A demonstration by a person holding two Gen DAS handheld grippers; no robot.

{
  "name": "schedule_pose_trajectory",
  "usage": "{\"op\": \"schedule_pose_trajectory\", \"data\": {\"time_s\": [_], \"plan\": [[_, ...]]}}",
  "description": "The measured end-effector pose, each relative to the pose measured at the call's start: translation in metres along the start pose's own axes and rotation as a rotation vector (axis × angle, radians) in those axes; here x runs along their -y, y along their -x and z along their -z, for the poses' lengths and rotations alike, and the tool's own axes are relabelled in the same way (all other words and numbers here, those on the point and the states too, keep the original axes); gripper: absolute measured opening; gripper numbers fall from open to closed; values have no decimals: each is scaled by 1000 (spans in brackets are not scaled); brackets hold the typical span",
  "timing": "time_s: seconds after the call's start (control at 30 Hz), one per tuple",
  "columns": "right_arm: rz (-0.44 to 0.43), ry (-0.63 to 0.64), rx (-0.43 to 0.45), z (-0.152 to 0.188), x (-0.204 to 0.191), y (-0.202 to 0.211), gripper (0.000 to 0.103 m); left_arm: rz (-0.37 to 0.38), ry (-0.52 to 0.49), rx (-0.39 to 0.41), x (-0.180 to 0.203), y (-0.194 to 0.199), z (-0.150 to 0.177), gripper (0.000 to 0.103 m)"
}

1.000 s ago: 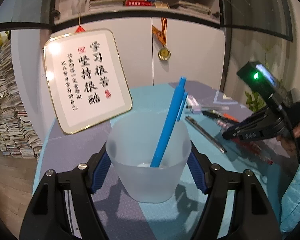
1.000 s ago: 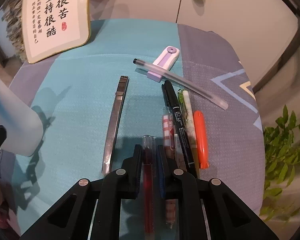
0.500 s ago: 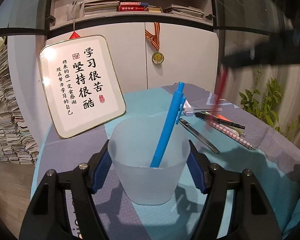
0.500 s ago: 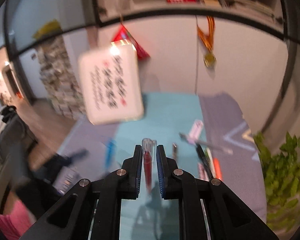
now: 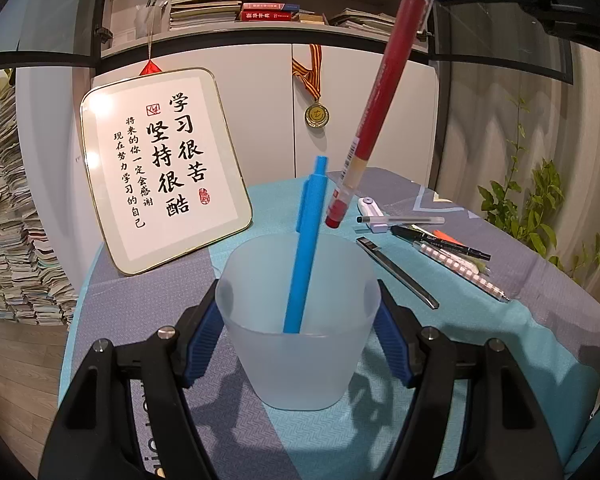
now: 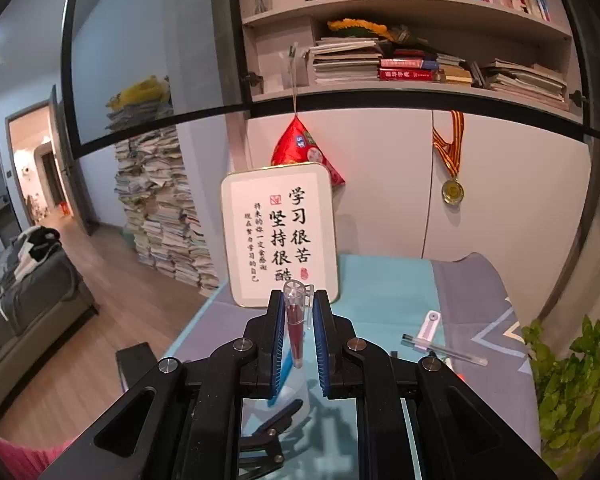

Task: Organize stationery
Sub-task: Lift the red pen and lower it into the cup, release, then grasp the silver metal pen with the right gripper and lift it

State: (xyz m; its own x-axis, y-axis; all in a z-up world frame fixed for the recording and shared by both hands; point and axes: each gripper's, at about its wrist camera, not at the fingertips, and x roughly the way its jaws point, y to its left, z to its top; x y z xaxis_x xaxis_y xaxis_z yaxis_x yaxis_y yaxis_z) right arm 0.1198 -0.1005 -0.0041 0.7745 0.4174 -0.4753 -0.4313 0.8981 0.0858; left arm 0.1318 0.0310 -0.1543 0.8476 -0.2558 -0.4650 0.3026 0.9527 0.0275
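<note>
Cup [image 5: 296, 328] is sitting clamped between the left gripper [image 5: 298, 336] pads so it's not tipping, blue pen [image 5: 305, 248] already leaning inside, while up and right of it the right gripper [image 6: 298, 320] is pinching the red pen [image 5: 374, 108] by its top, tip dangling just over the rim, probably lining up the drop.

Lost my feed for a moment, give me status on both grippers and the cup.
Left gripper shut on frosted cup, blue pen inside. Right gripper shut on red pen, tip above rim. Path clear.
</note>
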Motion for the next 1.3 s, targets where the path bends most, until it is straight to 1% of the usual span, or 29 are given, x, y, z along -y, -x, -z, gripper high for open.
{"op": "schedule_pose_trajectory", "data": {"time_s": [0.1, 0.2, 0.4, 0.57, 0.7, 0.77, 0.87, 0.9, 0.93, 1.0, 1.07, 1.13, 1.2, 1.3], "plan": [[-20, -1, -19, 2, -1, -4, 15, 0, 0, 0, 0, 0, 0, 69], [-30, 3, -57, 5, -2, -13, 15, 0, 0, 0, 0, 0, 0, 69], [-46, -45, -228, 27, 6, -58, 15, 0, 0, 0, 0, 0, 0, 69], [-42, -63, -314, 41, 11, -77, 15, 0, 2, 0, 0, 0, 0, 69], [-38, -47, -324, 46, 10, -75, 15, 1, 2, 0, 0, 0, 0, 69], [-41, -44, -300, 45, 13, -67, 15, 1, 2, 0, 0, 0, 0, 69], [-9, -69, -228, 42, 28, -49, 15, 1, 2, 0, 0, 0, 0, 69], [2, -80, -216, 42, 34, -45, 15, 1, 2, -1, 0, 0, 0, 69], [33, -99, -214, 46, 46, -42, 15, 0, 2, -2, 0, 0, 0, 69], [108, -117, -265, 55, 61, -50, 15, 0, 2, -4, 1, -1, 0, 69], [187, -126, -371, 78, 79, -69, 15, -2, 0, -5, 1, -1, 0, 69], [232, -133, -456, 98, 90, -87, 15, -3, -1, -5, 1, -1, 1, 69], [256, -131, -492, 112, 96, -96, 15, -3, 0, -6, 1, -1, 1, 69], [225, -148, -505, 117, 101, -104, 15, 1, 4, -11, 0, -2, 1, 69]]}}
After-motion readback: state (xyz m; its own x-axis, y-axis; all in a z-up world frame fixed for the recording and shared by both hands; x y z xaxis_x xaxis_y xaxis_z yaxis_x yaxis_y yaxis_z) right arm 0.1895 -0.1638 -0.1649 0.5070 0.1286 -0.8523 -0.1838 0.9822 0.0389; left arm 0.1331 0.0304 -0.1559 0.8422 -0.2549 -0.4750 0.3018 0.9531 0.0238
